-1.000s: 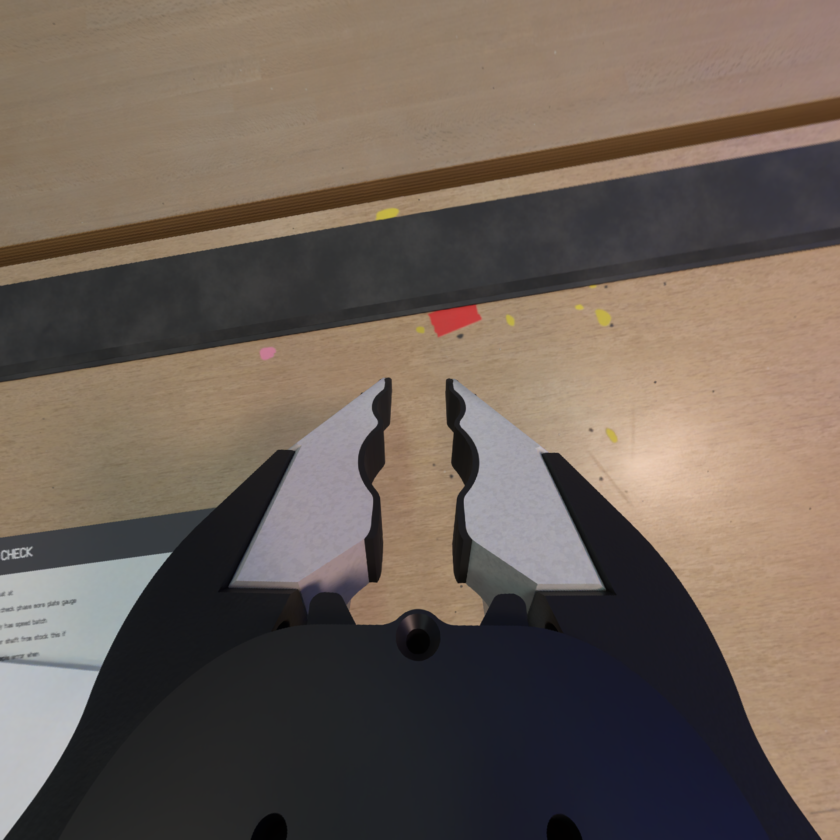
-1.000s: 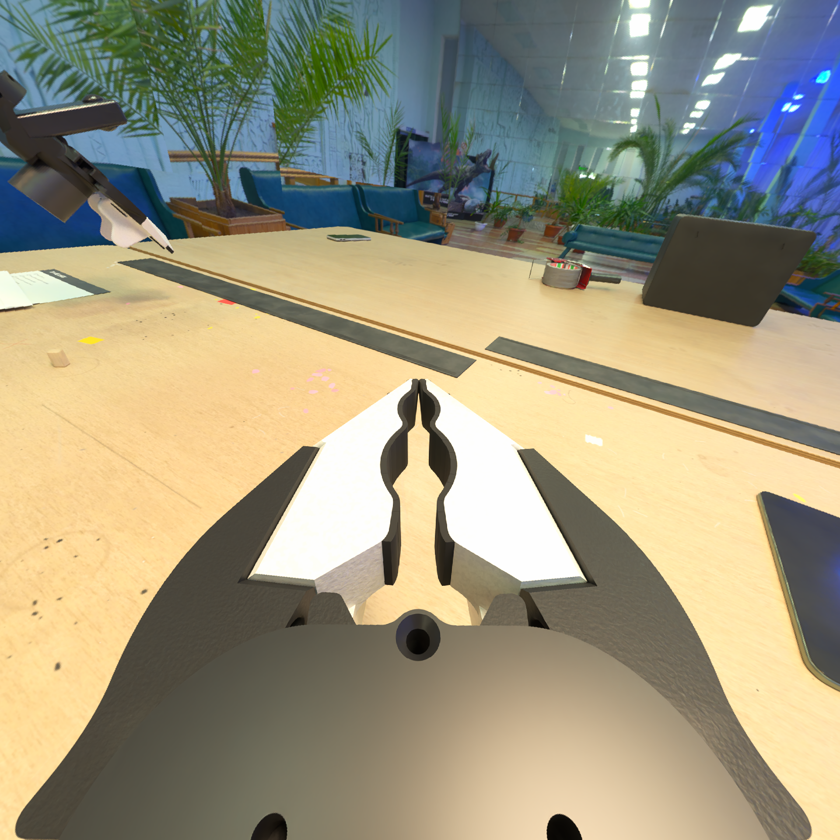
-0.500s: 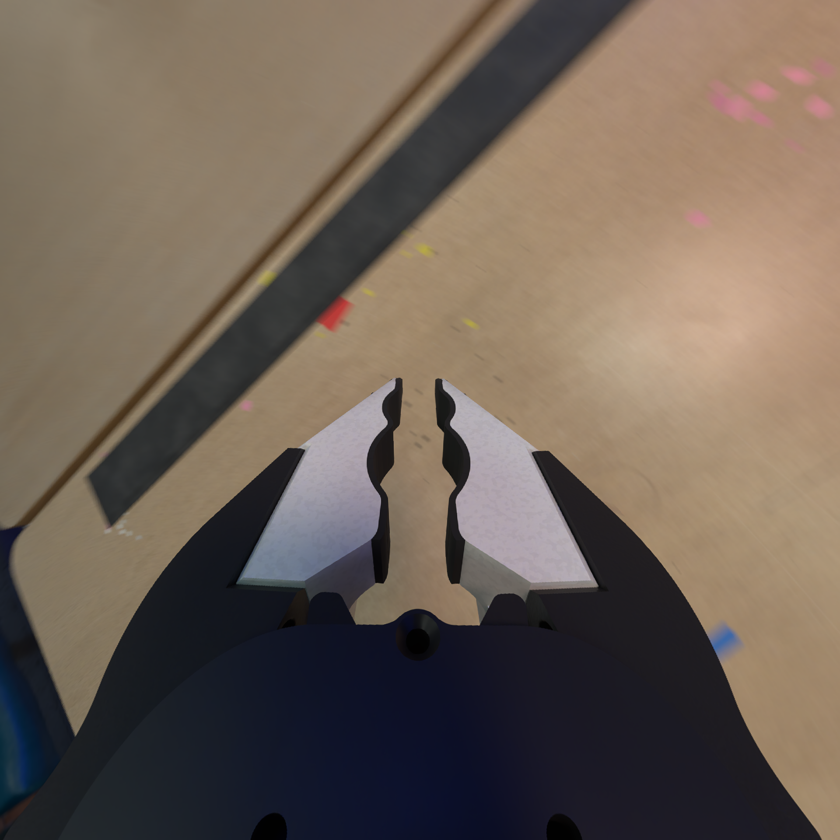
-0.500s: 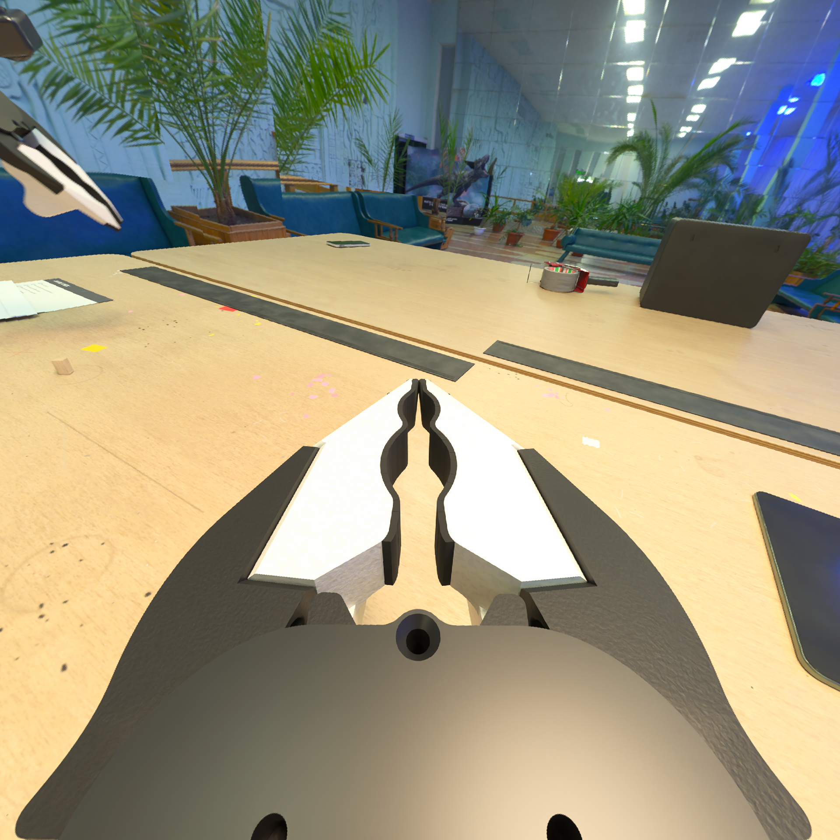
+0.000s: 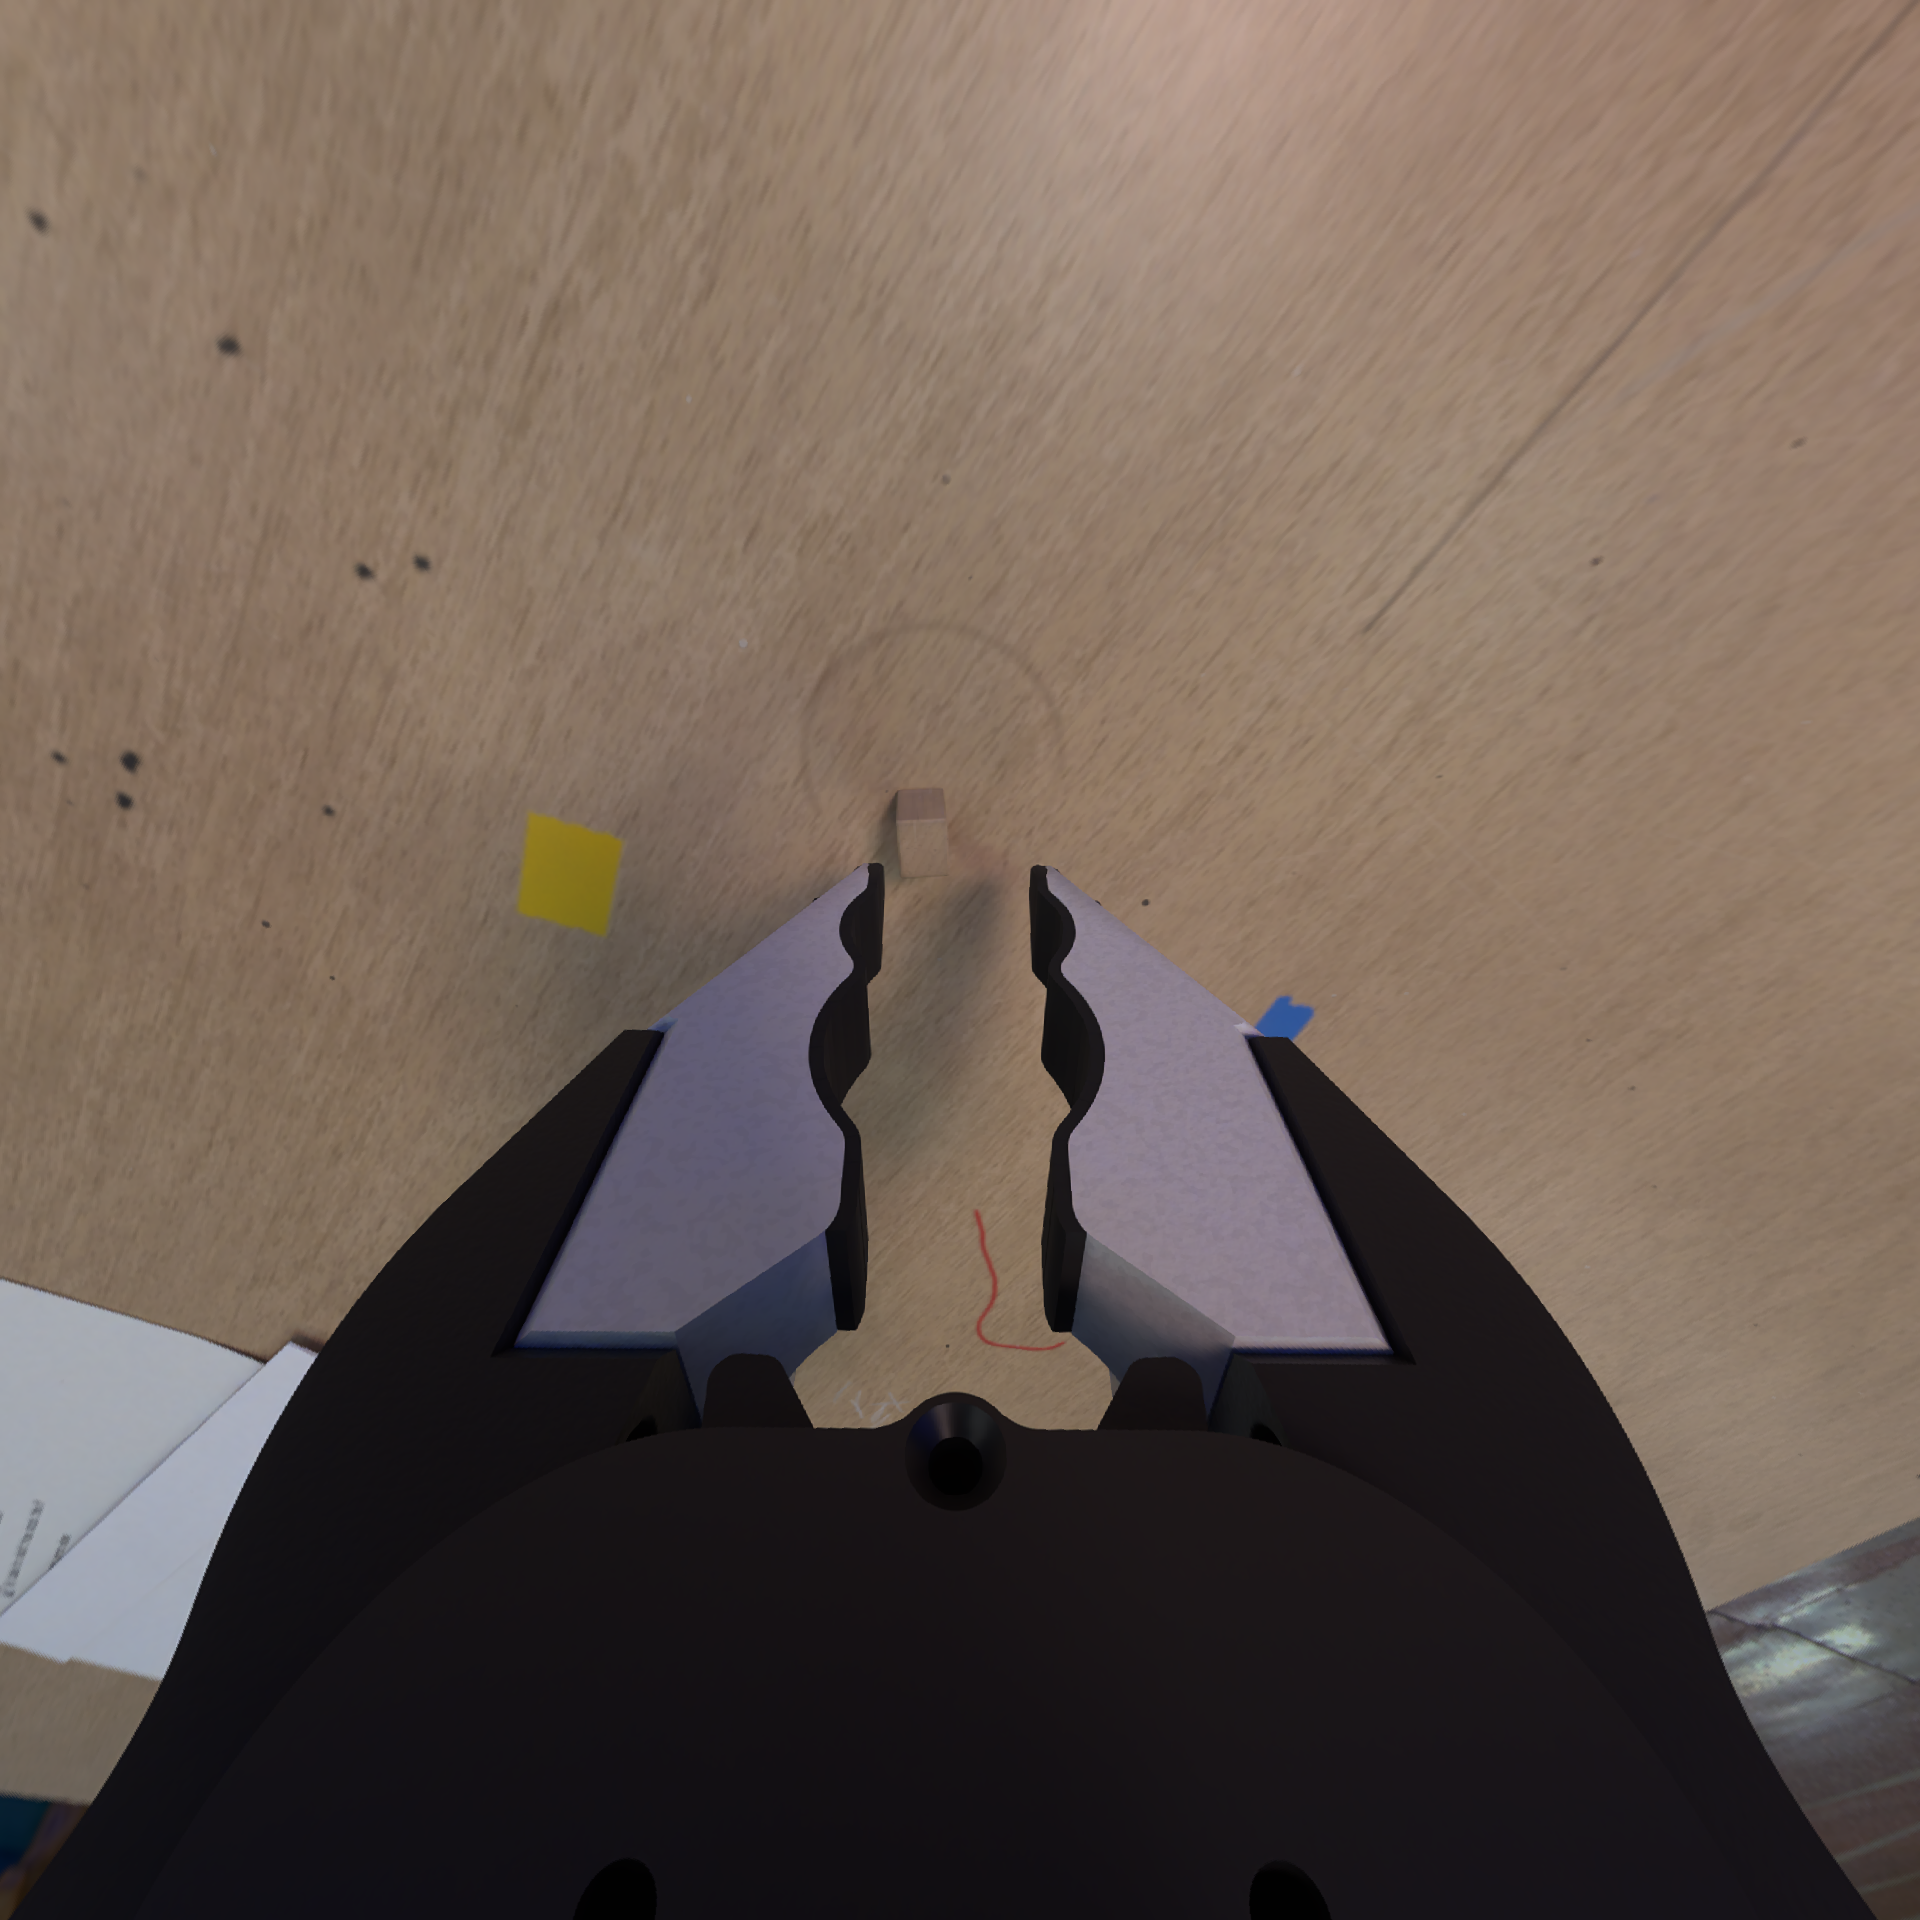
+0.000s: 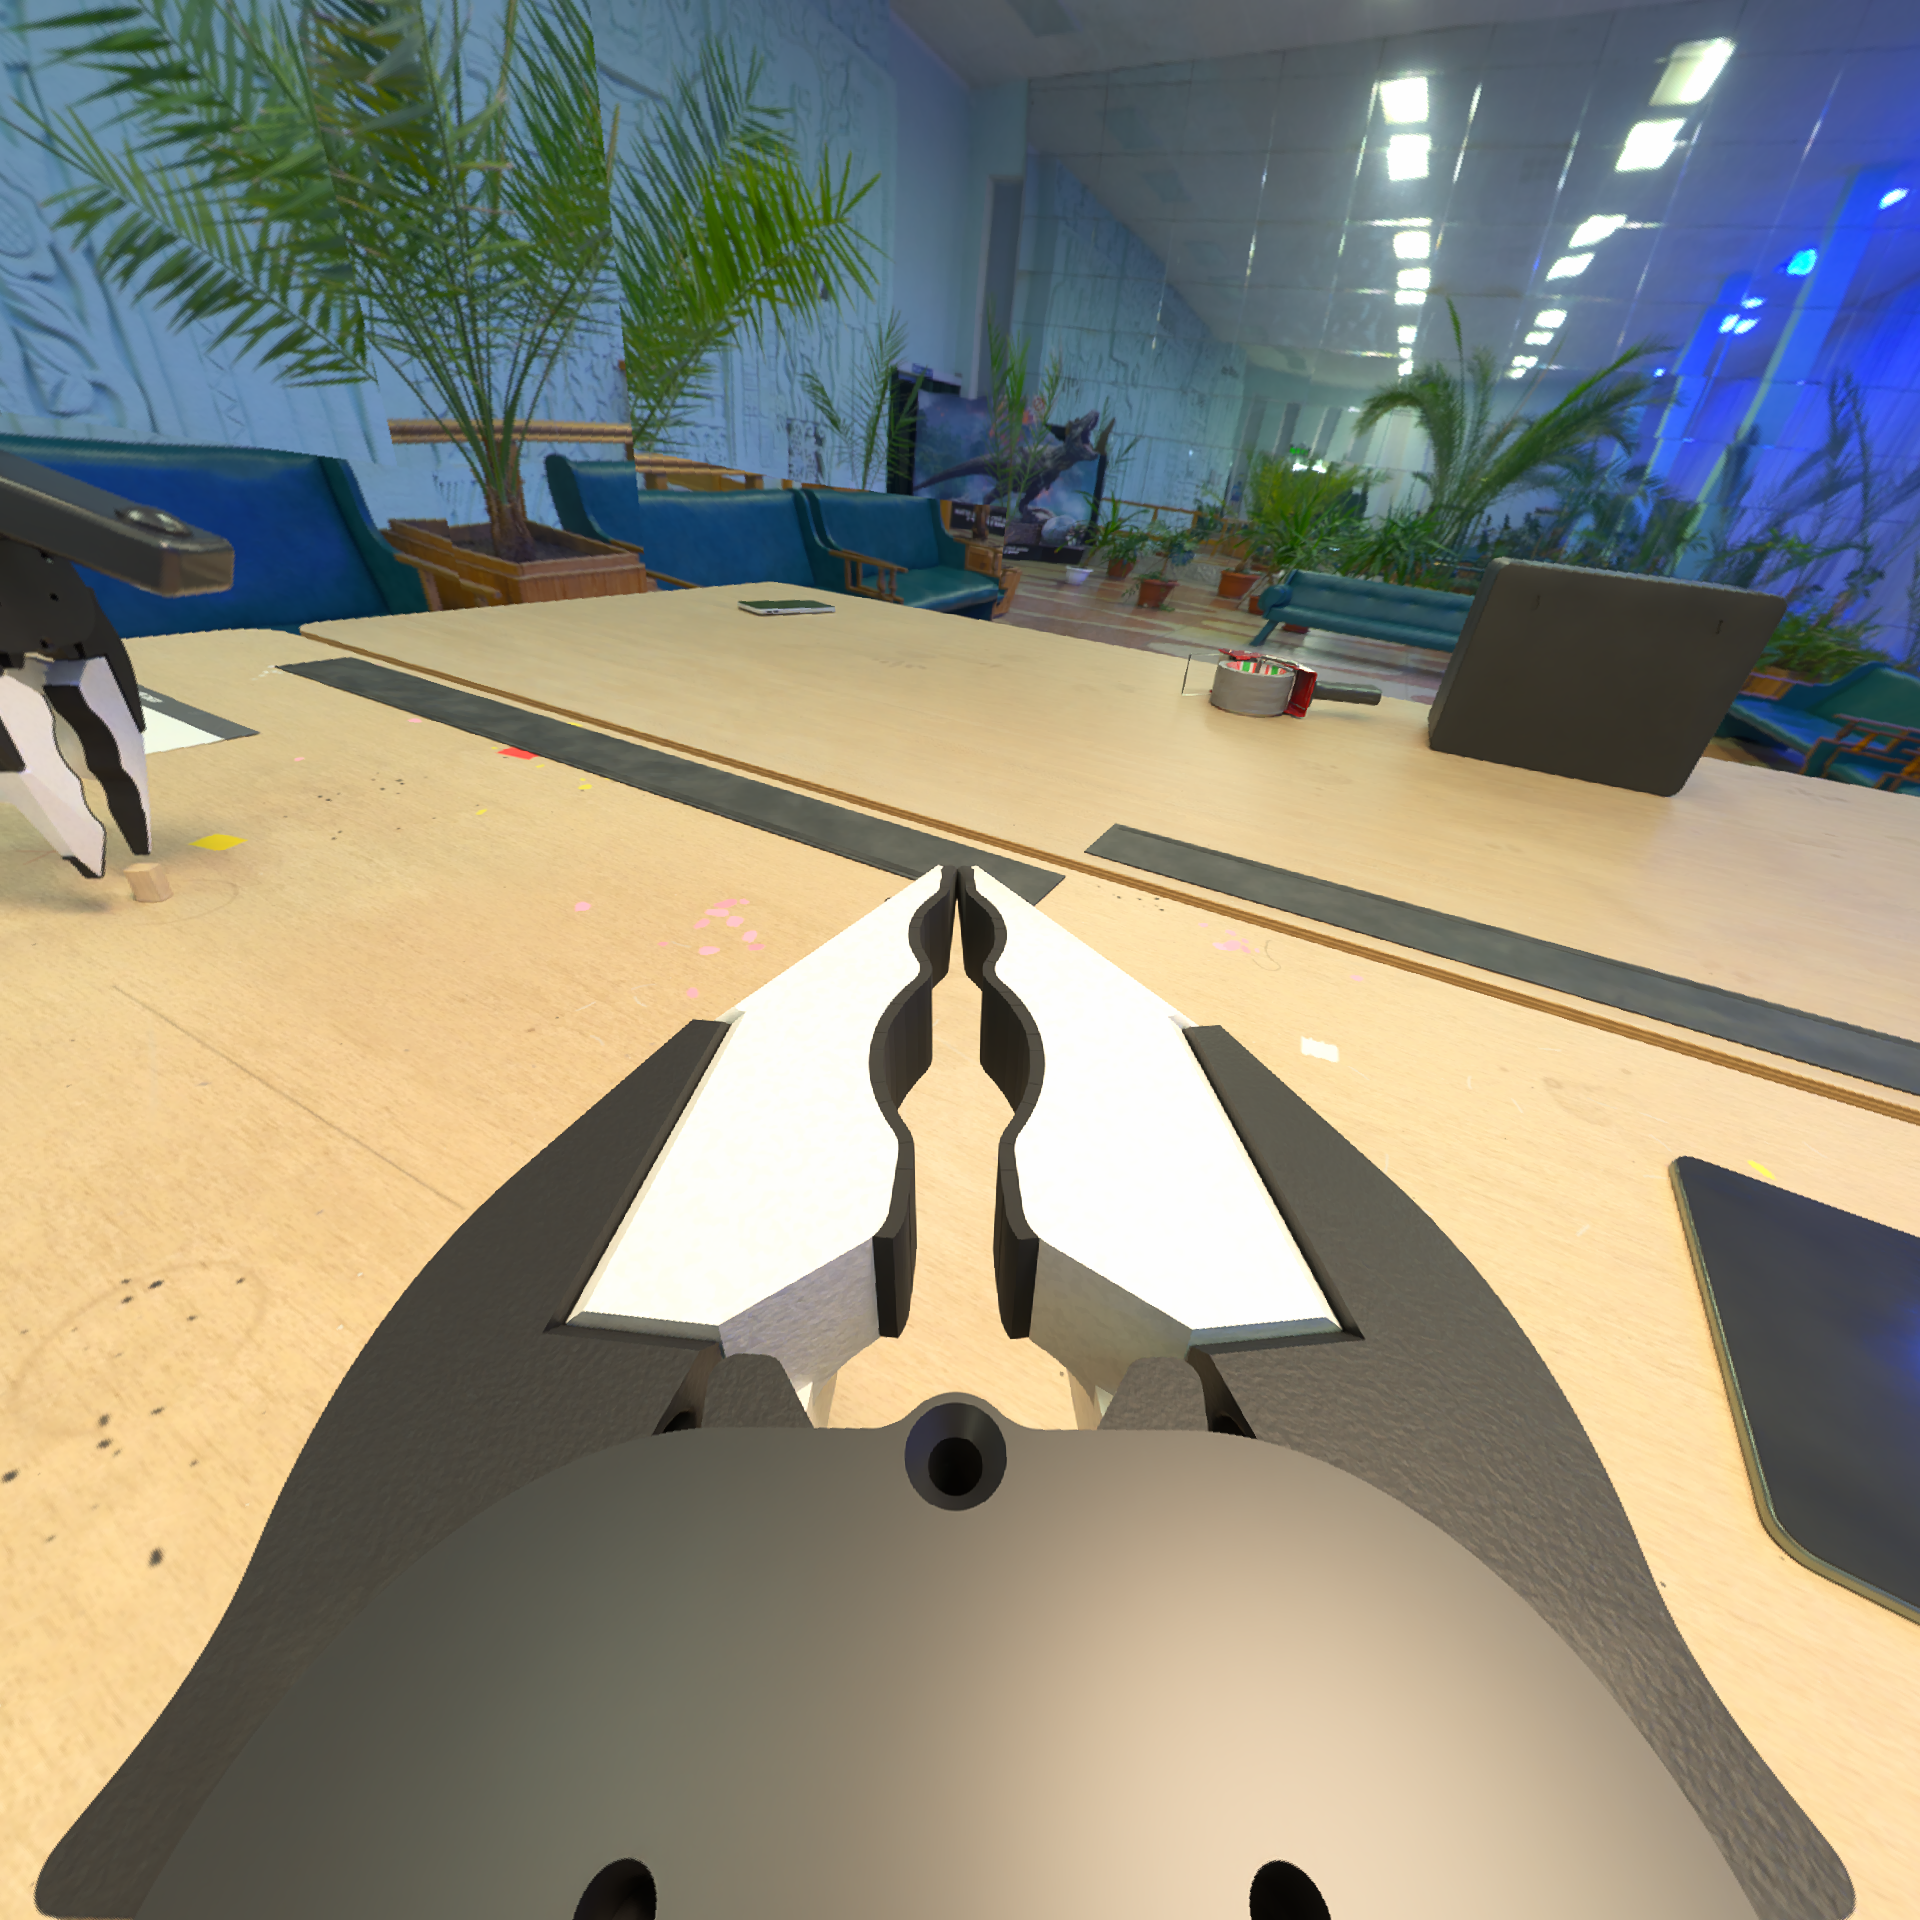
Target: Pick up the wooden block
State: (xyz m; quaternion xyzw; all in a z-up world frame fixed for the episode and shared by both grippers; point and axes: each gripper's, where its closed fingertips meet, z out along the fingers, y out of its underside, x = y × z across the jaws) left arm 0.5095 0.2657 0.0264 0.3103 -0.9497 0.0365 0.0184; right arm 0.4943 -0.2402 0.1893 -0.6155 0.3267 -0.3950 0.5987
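A small pale wooden block [image 5: 923, 844] stands on the wooden table just beyond the tips of my left gripper [image 5: 956, 881], a little left of the gap's centre. The left gripper is open and empty, pointing down at the table. In the right wrist view the same block [image 6: 149, 881] lies far left, with the left gripper [image 6: 99, 847] just above and beside it. My right gripper [image 6: 956, 878] is shut and empty, low over the table, far from the block.
A yellow sticker [image 5: 569, 873] lies left of the block and white papers [image 5: 104, 1475] at the lower left. Black strips [image 6: 665, 774] cross the table. A dark mat [image 6: 1829, 1361] lies at the right, with a tape roll [image 6: 1252, 686] and a dark case [image 6: 1590, 670] beyond.
My left gripper swung away from the black strip, dropped down over the block and opened wider. The right gripper stayed still and shut.
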